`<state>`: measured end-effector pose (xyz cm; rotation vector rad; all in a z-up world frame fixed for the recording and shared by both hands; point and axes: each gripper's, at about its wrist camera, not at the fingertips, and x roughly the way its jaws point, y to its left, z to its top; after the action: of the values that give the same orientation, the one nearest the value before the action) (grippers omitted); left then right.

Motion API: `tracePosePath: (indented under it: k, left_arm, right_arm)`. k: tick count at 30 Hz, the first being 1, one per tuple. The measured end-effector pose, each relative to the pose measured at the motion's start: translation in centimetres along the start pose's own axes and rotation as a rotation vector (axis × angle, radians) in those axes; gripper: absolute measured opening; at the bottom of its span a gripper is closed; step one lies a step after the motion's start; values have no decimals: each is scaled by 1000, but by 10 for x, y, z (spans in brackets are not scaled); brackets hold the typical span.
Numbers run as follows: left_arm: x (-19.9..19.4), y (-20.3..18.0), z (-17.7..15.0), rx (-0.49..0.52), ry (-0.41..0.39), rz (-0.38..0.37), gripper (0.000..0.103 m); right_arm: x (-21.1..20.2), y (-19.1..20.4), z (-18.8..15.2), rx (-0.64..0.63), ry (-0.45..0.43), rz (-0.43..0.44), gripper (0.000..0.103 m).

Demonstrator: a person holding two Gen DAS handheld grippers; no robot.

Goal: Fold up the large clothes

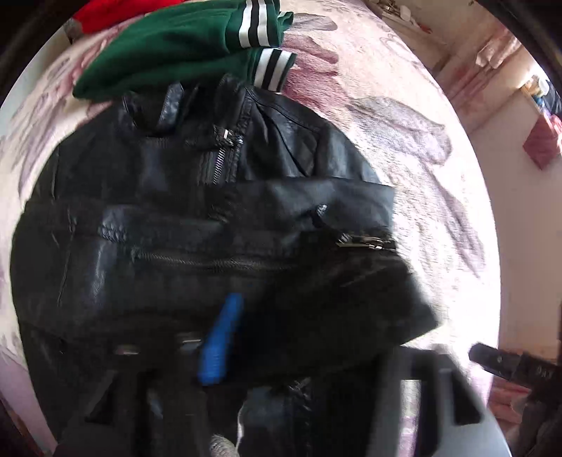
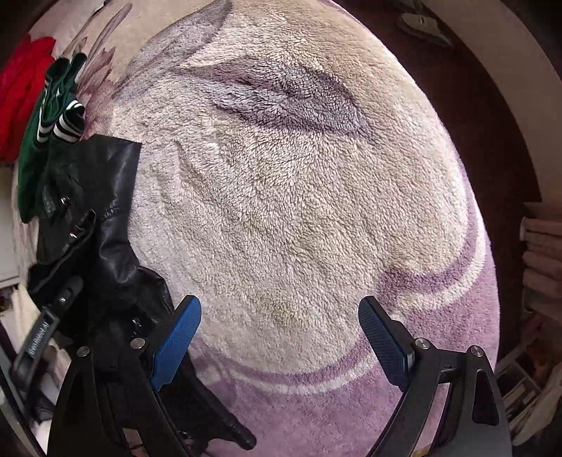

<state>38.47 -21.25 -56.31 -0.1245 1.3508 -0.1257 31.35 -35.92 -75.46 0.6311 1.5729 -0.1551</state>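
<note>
A black leather jacket (image 1: 196, 218) lies on a fleece blanket (image 1: 404, 147), collar at the far end, zips showing. My left gripper (image 1: 267, 337) is shut on the jacket's near hem; one blue pad (image 1: 221, 344) shows, the other is hidden under the raised leather. In the right wrist view the jacket (image 2: 105, 218) hangs in folds at the left. My right gripper (image 2: 281, 337) is open and empty over the bare blanket (image 2: 298, 197), just right of the jacket. The left gripper's body (image 2: 45, 327) shows at the left edge.
A folded green jacket with striped cuffs (image 1: 182, 49) lies just beyond the black collar, with a red garment (image 1: 112, 14) behind it. Both show at the left in the right wrist view (image 2: 38, 140). The blanket's edge drops to a dark floor (image 2: 491, 105) at the right.
</note>
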Motion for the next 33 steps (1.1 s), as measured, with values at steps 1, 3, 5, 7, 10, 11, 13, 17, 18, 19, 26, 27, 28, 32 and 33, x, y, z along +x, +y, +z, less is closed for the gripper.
tracePosePath:
  k: [1,3,5,7,10,11,13,17,18,19,26,27,28,32,33]
  left_arm:
    - [-6,0,-1,-5,1,-10,75]
    - [-19,1,-2,-10,-2,-20,77]
    - [-38,15,-4,-34,-6,-22,78]
    - [-59,38,-7,-81,-18,-9,81]
    - [-79,86,-11,-152,-44,65,81]
    - [-82,104,-10,-174,-47,89,81]
    - [-83,145,-7,-223,-41,187,81]
    - [-67,222,3,-340,-25,349,81]
    - [-64,241,1,-358,-23,369,81]
    - [-59,256,4,-378,-22,400,81]
    - [-46,289,19,-437,-37,408,81]
    - [-46,290,20,-441,-44,400,81]
    - [-44,291,21,-441,-42,397,81]
    - [-10,309,28,-438,26,416,86]
    - [1,312,27,-441,45,415,90]
  right_arm:
    - [-2,-2,3,4,6,38,93]
    - [-8,-3,6,15,24,124,93]
    - [-12,3,9,18,54,222,93]
    - [-14,16,14,-1,80,314,93]
    - [-9,44,18,-23,111,384,93]
    - [-5,56,19,-33,124,405,93]
    - [4,76,17,-34,148,429,93]
    - [36,118,18,-123,195,341,92]
    - [39,127,15,-148,195,336,90]
    - [41,134,14,-173,187,329,63]
    - [17,135,9,-169,96,247,15]
    - [2,133,7,-188,61,256,14]
    - [-8,134,6,-200,33,263,14]
    - [-26,143,11,-280,-38,219,14]
    - [-21,148,14,-298,-41,196,14]
